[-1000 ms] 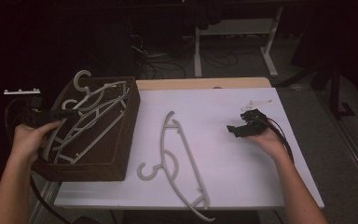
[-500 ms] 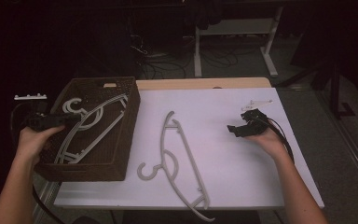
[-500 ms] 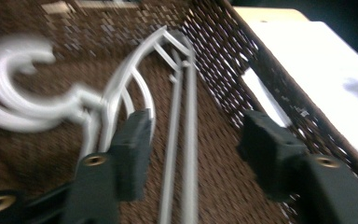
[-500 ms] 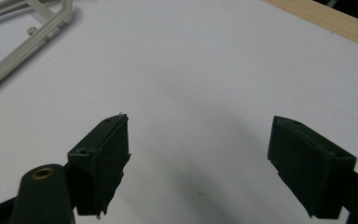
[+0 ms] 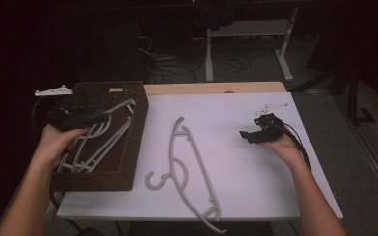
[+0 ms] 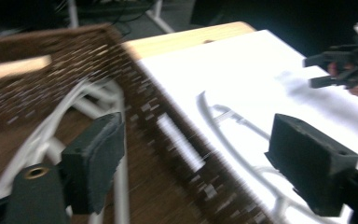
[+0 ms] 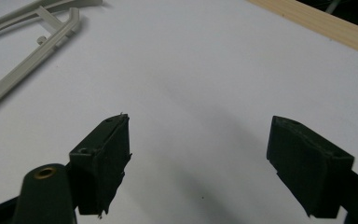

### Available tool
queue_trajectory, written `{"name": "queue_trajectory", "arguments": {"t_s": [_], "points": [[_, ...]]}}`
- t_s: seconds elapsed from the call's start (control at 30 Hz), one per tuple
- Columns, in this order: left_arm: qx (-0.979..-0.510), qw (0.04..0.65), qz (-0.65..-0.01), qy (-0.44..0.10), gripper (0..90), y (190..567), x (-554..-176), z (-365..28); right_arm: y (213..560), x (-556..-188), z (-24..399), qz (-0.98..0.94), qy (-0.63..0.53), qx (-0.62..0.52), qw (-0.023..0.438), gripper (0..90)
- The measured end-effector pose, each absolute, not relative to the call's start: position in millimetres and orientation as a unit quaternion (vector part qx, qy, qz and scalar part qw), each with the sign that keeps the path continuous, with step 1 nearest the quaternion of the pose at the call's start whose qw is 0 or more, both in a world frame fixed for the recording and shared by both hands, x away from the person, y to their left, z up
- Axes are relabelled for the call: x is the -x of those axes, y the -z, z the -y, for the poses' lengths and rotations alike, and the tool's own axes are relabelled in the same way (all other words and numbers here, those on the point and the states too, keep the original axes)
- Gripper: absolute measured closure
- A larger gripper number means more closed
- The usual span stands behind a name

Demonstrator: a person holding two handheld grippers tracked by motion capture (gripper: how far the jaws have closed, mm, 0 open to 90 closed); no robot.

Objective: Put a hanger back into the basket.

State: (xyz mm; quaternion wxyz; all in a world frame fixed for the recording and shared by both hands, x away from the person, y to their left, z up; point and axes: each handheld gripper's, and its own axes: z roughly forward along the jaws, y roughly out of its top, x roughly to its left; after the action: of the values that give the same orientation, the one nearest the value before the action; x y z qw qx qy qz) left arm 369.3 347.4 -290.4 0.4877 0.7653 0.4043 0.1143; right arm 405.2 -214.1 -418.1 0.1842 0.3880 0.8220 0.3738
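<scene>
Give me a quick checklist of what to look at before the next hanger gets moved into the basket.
1. Left tool let go of its hanger: ok. Its jaws have just been opening, and the left gripper view shows nothing between them.
2. Hangers lying inside the basket: ok.
3. Next hanger free to pick up: ok, it lies flat on the white table with nothing on it.
4. Right tool ready: ok, jaws wide apart, nothing in them, above bare table.
5. Room left in the basket: cannot tell.
</scene>
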Motion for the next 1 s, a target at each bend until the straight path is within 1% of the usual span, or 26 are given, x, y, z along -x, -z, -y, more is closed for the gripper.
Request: {"name": "queue_trajectory", "arguments": {"t_s": [0.17,0.23,0.3,0.33,0.37,0.4,0.43,0.6,0.7,0.73,0.83,0.93,0.97,1.0], "points": [[-0.766,0.515,-0.369,-0.108,13.5,284,-366,-304,414,-402,213,-0.822,-0.377,-0.387,0.181,24.8],[-0.767,0.523,-0.358,-0.106,13.3,283,-365,-287,413,-400,212,-0.824,-0.375,-0.383,0.180,30.8],[-0.765,0.530,-0.350,-0.105,12.6,285,-363,-272,412,-398,209,-0.828,-0.376,-0.379,0.173,40.2],[-0.765,0.530,-0.350,-0.105,12.2,285,-363,-272,412,-398,209,-0.828,-0.376,-0.379,0.173,40.2],[-0.764,0.536,-0.345,-0.103,12.2,287,-361,-257,412,-397,207,-0.831,-0.376,-0.374,0.171,45.6],[-0.765,0.536,-0.343,-0.104,11.7,289,-359,-250,410,-394,201,-0.836,-0.378,-0.362,0.165,54.7],[-0.765,0.537,-0.340,-0.103,11.2,291,-359,-244,409,-393,198,-0.838,-0.380,-0.357,0.161,59.9],[-0.769,0.537,-0.337,-0.088,7.8,306,-357,-219,405,-386,181,-0.850,-0.384,-0.326,0.153,79.4],[-0.773,0.529,-0.337,-0.090,4.3,314,-356,-211,402,-384,172,-0.856,-0.386,-0.311,0.149,88.5],[-0.775,0.527,-0.338,-0.089,2.7,316,-356,-208,402,-384,168,-0.858,-0.385,-0.307,0.149,88.6],[-0.781,0.522,-0.331,-0.092,2.5,322,-353,-202,402,-386,156,-0.859,-0.391,-0.299,0.139,88.5],[-0.777,0.530,-0.327,-0.091,2.5,326,-351,-198,403,-393,139,-0.860,-0.397,-0.293,0.127,88.5],[-0.777,0.530,-0.327,-0.091,2.5,326,-351,-198,403,-393,139,-0.860,-0.397,-0.293,0.127,88.5],[-0.783,0.525,-0.321,-0.089,2.5,327,-353,-196,404,-397,130,-0.862,-0.400,-0.286,0.124,88.5]]}}
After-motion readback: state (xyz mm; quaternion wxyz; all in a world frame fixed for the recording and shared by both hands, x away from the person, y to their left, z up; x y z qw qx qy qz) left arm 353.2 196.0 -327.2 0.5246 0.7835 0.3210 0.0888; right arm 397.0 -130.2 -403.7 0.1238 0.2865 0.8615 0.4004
